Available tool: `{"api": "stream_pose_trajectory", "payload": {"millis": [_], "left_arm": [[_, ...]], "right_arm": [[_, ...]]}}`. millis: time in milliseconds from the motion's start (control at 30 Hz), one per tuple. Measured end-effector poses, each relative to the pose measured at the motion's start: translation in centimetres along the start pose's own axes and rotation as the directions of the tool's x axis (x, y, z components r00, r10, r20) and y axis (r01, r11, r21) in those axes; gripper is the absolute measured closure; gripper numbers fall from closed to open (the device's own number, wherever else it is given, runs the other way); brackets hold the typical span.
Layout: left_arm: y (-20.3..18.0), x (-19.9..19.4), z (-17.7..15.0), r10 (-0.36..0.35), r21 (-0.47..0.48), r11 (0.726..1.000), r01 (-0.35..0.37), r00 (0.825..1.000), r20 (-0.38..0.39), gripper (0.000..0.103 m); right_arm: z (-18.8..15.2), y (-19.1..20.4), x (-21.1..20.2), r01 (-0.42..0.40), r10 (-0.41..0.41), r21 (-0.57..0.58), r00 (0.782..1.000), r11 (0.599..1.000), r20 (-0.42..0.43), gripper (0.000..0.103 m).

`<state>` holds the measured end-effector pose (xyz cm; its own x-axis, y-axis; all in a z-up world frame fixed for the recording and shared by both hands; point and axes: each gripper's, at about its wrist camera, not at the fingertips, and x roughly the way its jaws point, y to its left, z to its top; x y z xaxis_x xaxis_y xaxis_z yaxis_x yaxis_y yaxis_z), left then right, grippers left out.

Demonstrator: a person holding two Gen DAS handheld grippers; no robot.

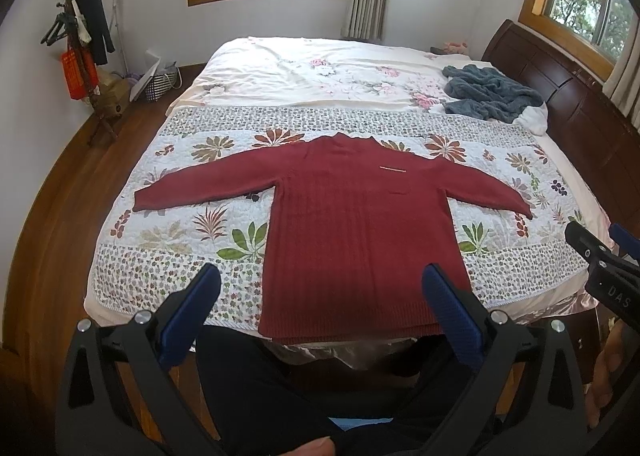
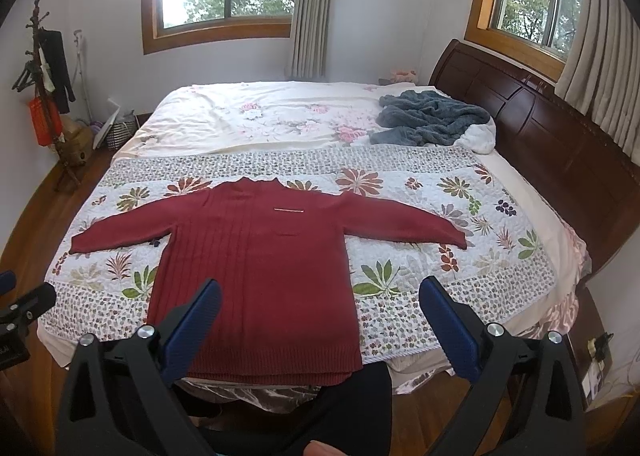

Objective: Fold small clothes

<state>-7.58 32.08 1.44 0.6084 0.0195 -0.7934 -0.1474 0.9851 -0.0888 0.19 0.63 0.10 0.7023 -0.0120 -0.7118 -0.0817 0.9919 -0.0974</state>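
Sweater: red knit, laid flat on the quilt at the near side of the bed. Collar points away from the person, toward the far window; hem lies at the near bed edge and slightly overhangs it. Long axis of the body runs hem to collar, straight away from the person. Both sleeves extend sideways, roughly across that axis and angled slightly toward the near edge.

This layout appears deliberate: a flat, spread garment exposes both cuffs and the hem corners for gripping, and the hem at the near edge keeps it in reach.

Left claw: fingers apart, holding nothing, raised above the hem region and not touching the fabric. Right claw: fingers apart, empty, likewise raised and aimed at the lower right part of the body.

Judgement: folding has not begun. No crease or overlap is visible. A likely first step is to bring a sleeve across the body.

Blanket: grey, crumpled near the headboard, well apart from the sweater.
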Motion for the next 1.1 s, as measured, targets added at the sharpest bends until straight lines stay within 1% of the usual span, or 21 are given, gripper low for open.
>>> {"api": "stream_pose_trajectory", "payload": {"millis": [1100], "left_arm": [[0.15, -0.31, 0.02, 0.005, -0.002, 1.0, -0.005, 1.0, 0.005, 0.003]], "right_arm": [[0.41, -0.52, -0.15, 0.003, -0.003, 0.002, 1.0, 1.0, 0.003, 0.004]]}}
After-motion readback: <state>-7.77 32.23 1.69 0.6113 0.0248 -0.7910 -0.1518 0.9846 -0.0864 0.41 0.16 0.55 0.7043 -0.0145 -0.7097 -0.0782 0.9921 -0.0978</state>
